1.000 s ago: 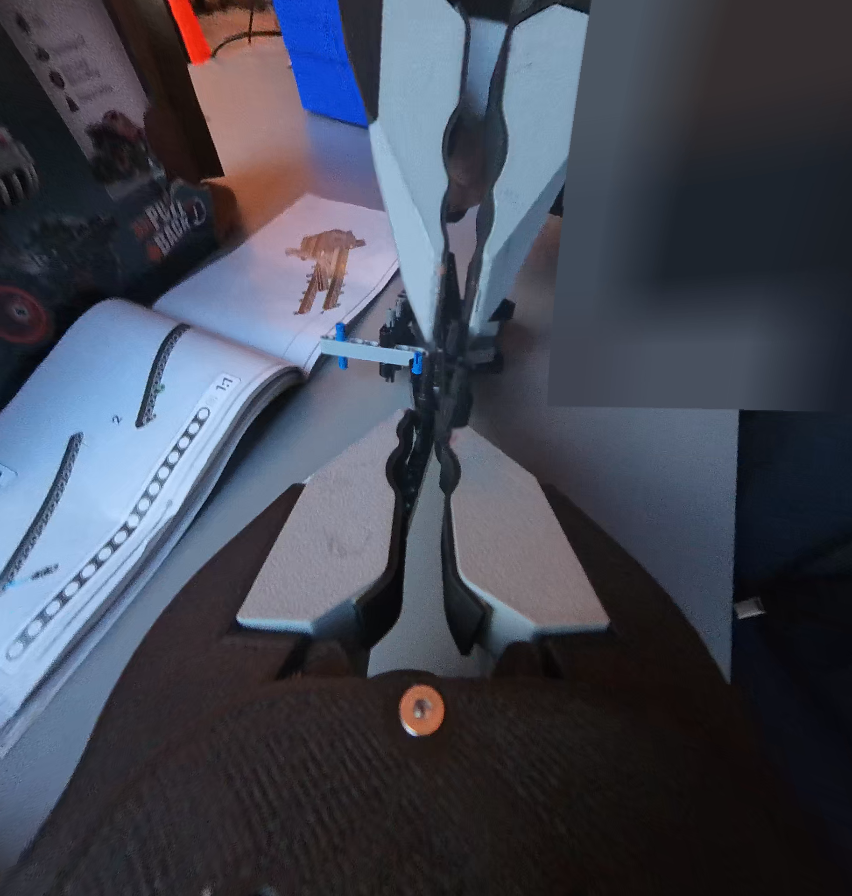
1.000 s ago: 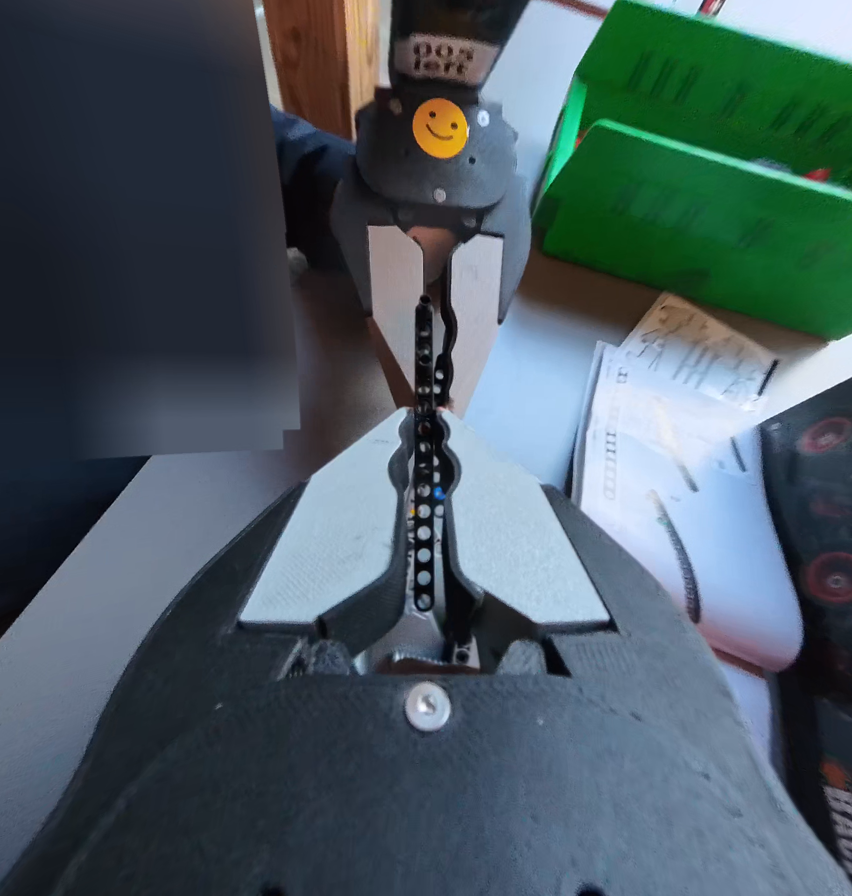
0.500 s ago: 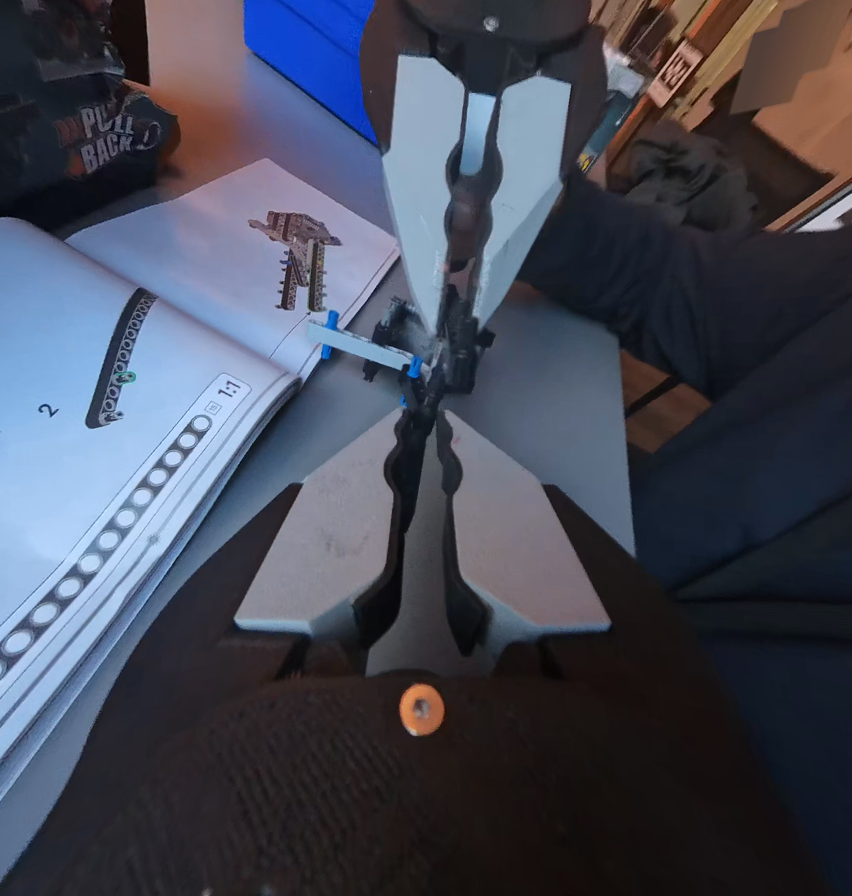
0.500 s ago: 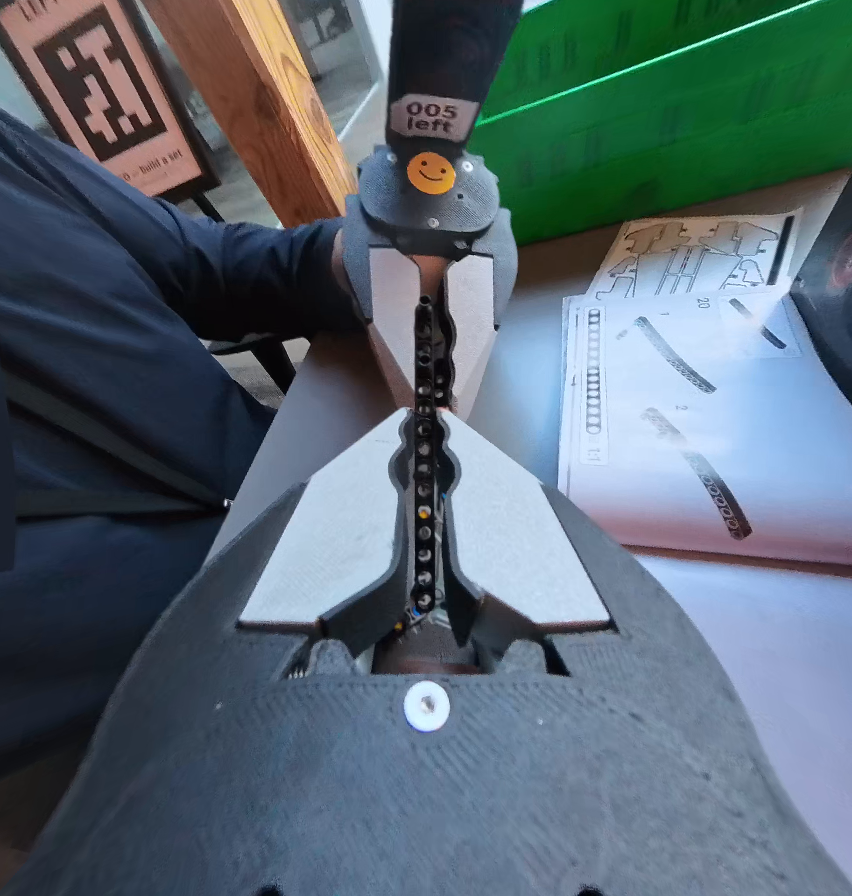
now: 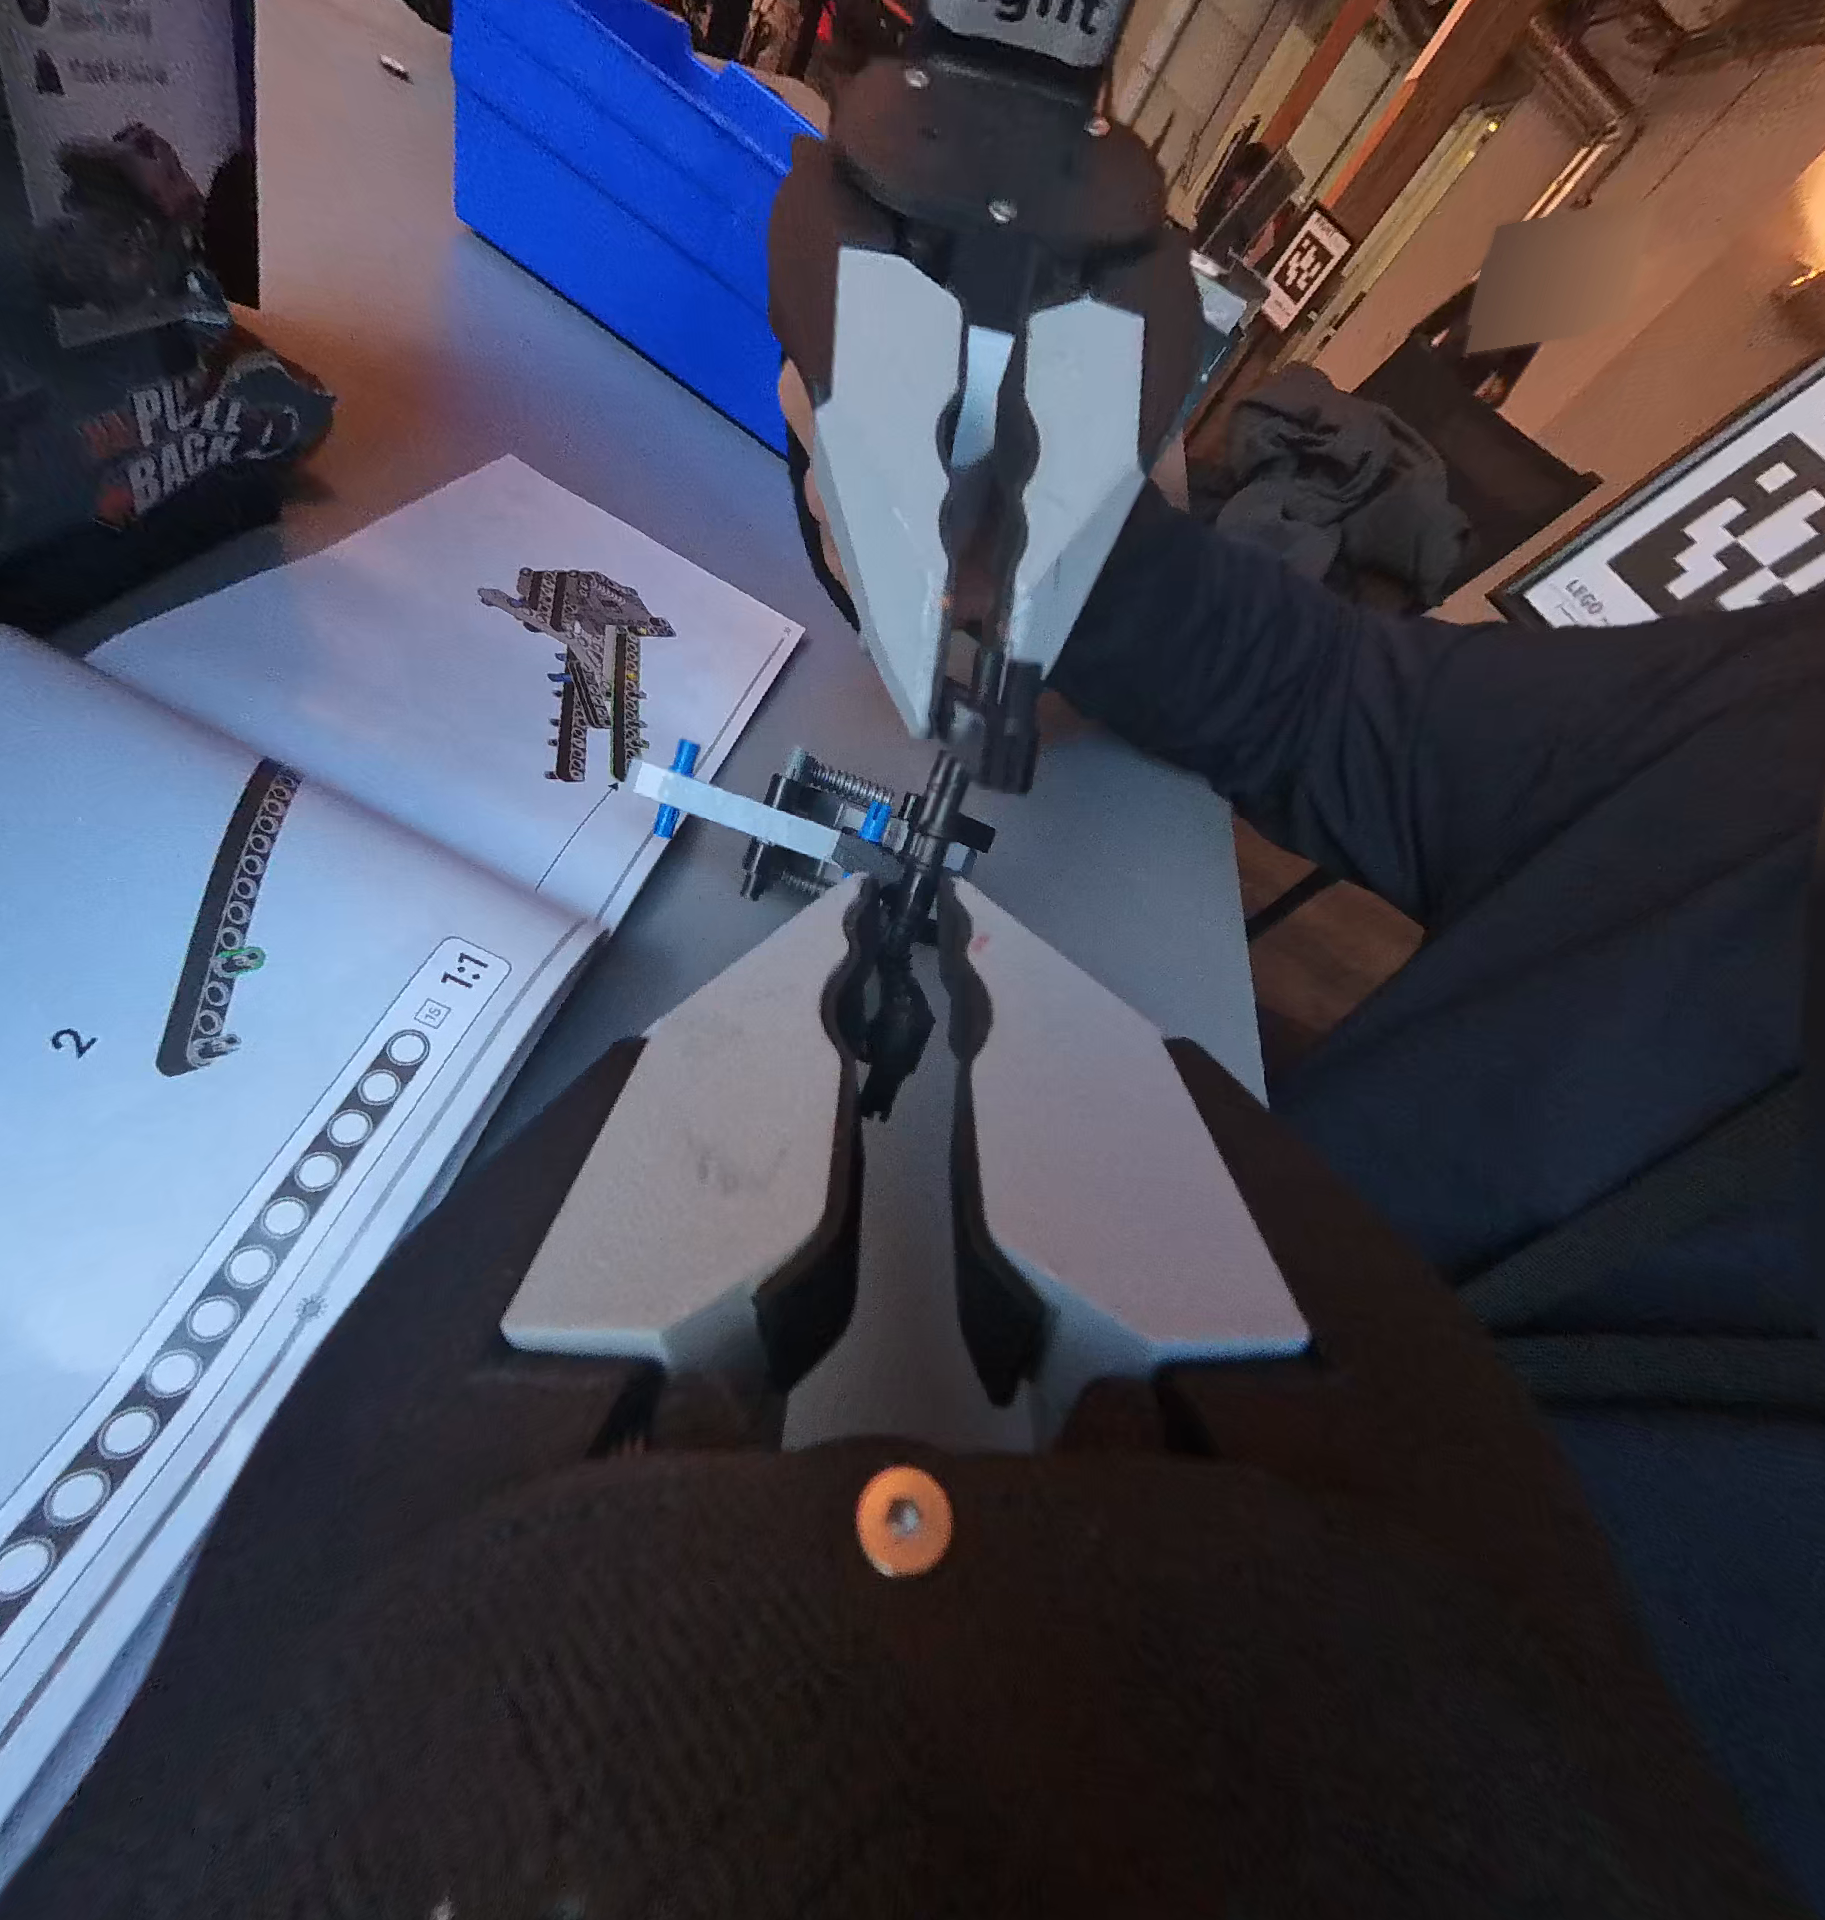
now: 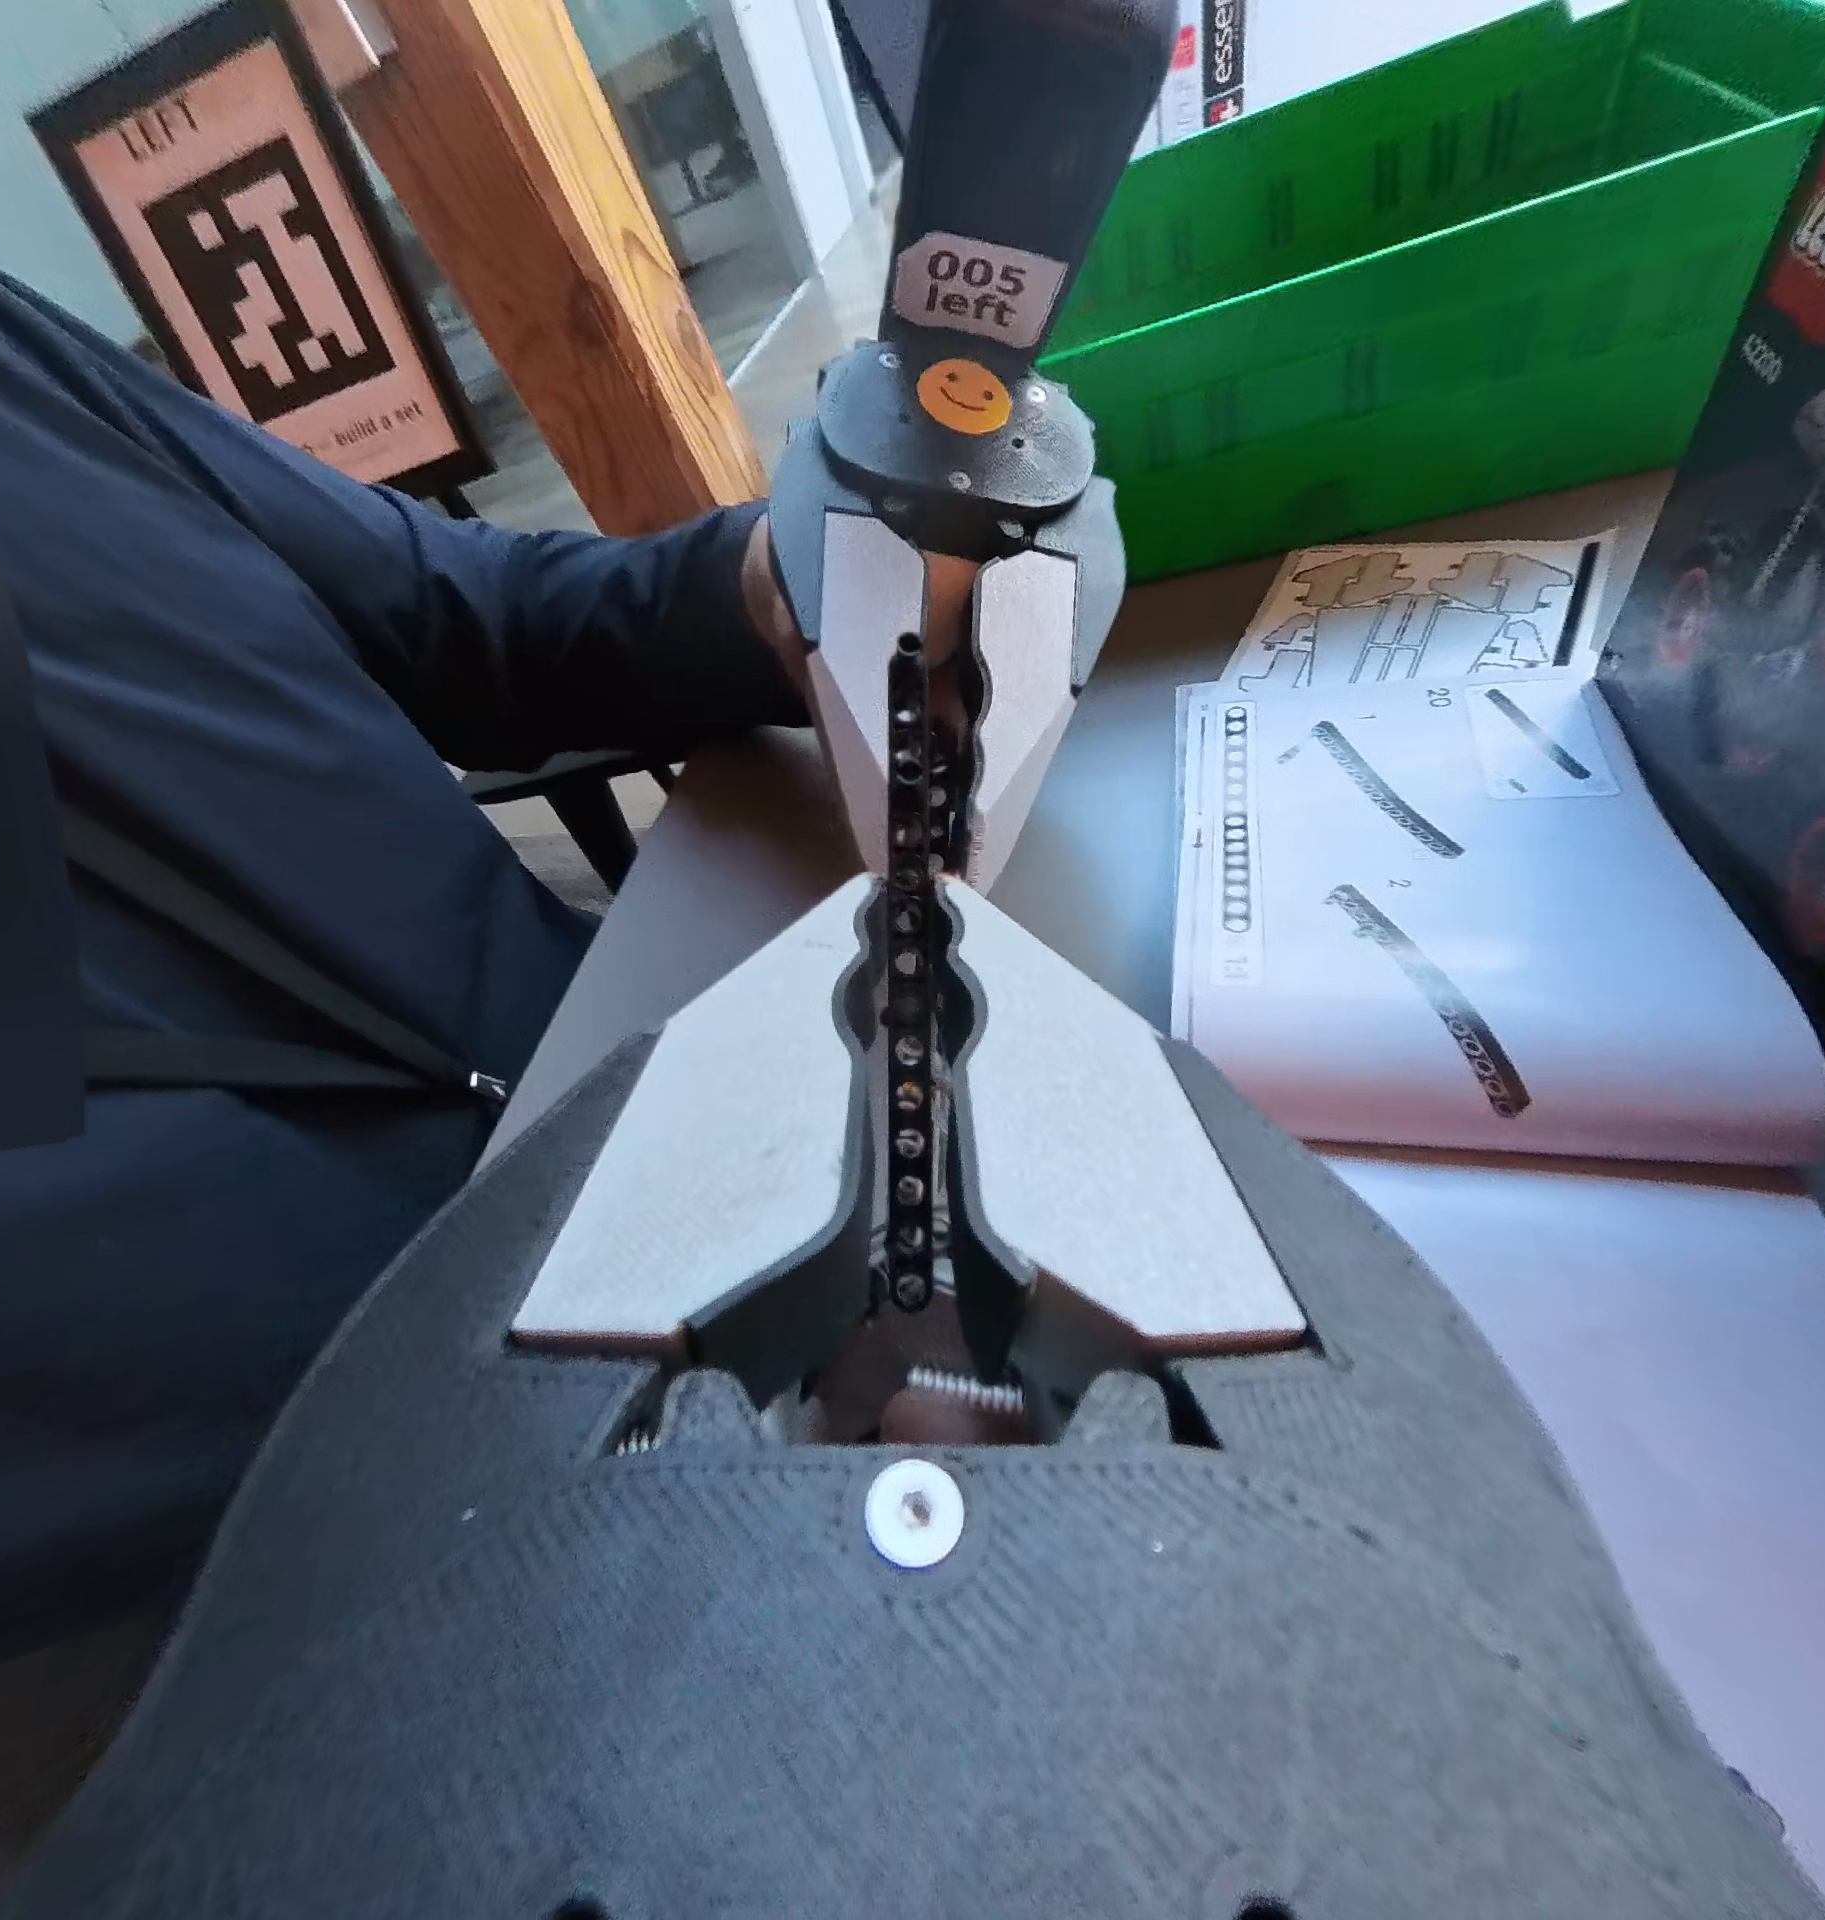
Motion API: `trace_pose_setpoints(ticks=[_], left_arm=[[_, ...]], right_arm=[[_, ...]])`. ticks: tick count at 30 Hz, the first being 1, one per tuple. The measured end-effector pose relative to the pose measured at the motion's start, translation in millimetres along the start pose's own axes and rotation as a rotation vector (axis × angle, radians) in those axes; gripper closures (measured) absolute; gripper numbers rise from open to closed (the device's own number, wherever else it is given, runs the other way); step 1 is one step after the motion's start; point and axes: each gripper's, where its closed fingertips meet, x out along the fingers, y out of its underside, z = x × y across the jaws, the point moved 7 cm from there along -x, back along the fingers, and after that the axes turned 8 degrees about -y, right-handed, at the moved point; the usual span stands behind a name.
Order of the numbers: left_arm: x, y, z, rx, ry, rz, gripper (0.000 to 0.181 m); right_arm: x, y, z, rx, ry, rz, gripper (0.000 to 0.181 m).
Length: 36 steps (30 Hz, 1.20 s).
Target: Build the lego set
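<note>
Black beam: we clamp the long black holed lego beam [image 6: 908, 1039] in the right hand-held gripper [image 6: 913, 904].
Left hand-held gripper [image 5: 903, 914]: pinched narrow on the dark assembly [image 5: 866, 821].
Advice: we align holes squarely, then press gently.

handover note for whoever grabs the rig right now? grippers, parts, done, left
Left gripper: jaws shut on the black lego assembly, held above the grey table.
Right gripper: jaws shut on the long black holed beam, tip to tip with the left one.
A white beam with blue pins sticks out of the assembly, towards the open instruction booklet.
Done: sub-assembly partly built. Whether the beam is seated, cannot tell.
Left: probably finish the joint, then follow the booklet.
</note>
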Motion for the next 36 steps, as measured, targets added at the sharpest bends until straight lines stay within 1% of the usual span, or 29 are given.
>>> trace_pose_setpoints(ticks=[3,5,7,9,10,12,14,16,19,21,23,27,29,31,33,36], left_arm=[[0.3,-3.2,-0.3,0.008,-0.007,0.016,0.173],[-0.2,-7.6,-4.8,0.043,0.006,0.038,0.173],[-0.1,-13.6,-10.2,0.074,0.023,0.070,0.173],[1.3,-19.5,-14.5,0.109,0.039,0.115,0.173],[2.8,-22.6,-16.2,0.126,0.046,0.135,0.173],[6.4,-28.3,-19.3,0.159,0.069,0.192,0.173],[10.8,-32.6,-21.6,0.179,0.115,0.259,0.173],[18.8,-37.2,-22.6,0.171,0.172,0.303,0.173],[39.0,-41.5,-16.3,0.100,0.226,0.312,0.174],[51.0,-37.3,-11.7,0.041,0.248,0.307,0.173],[58.5,-29.7,-12.8,-0.004,0.282,0.271,0.173],[63.7,-6.4,-18.6,-0.030,0.307,0.227,0.172],[63.9,3.3,-20.3,-0.034,0.330,0.210,0.172],[63.7,11.8,-18.7,-0.030,0.333,0.216,0.171],[63.6,16.6,-15.9,-0.006,0.305,0.236,0.173],[65.1,13.3,-17.3,0.008,0.302,0.193,0.173]], right_arm=[[-0.3,-0.7,1.3,0.002,0.059,-0.028,0.177],[-13.8,-1.7,2.8,0.022,0.144,-0.085,0.177],[-32.1,2.4,13.6,0.057,0.162,-0.115,0.177],[-48.2,15.9,24.1,0.089,0.237,-0.115,0.177],[-53.5,26.4,28.7,0.107,0.285,-0.083,0.177],[-60.0,50.4,36.2,0.155,0.373,-0.007,0.177],[-64.3,70.3,43.5,0.196,0.420,-0.001,0.177],[-70.4,81.0,49.8,0.218,0.421,-0.079,0.177],[-89.3,80.8,53.6,0.235,0.405,-0.299,0.177],[-104.3,77.1,56.0,0.248,0.375,-0.447,0.177],[-113.7,75.7,59.7,0.245,0.346,-0.527,0.177],[-116.4,76.0,61.5,0.246,0.330,-0.567,0.177],[-110.4,74.5,61.0,0.256,0.276,-0.579,0.177],[-101.7,74.9,58.5,0.271,0.235,-0.557,0.177],[-94.8,76.6,55.2,0.280,0.231,-0.518,0.177],[-90.2,73.7,54.3,0.257,0.235,-0.509,0.177]])
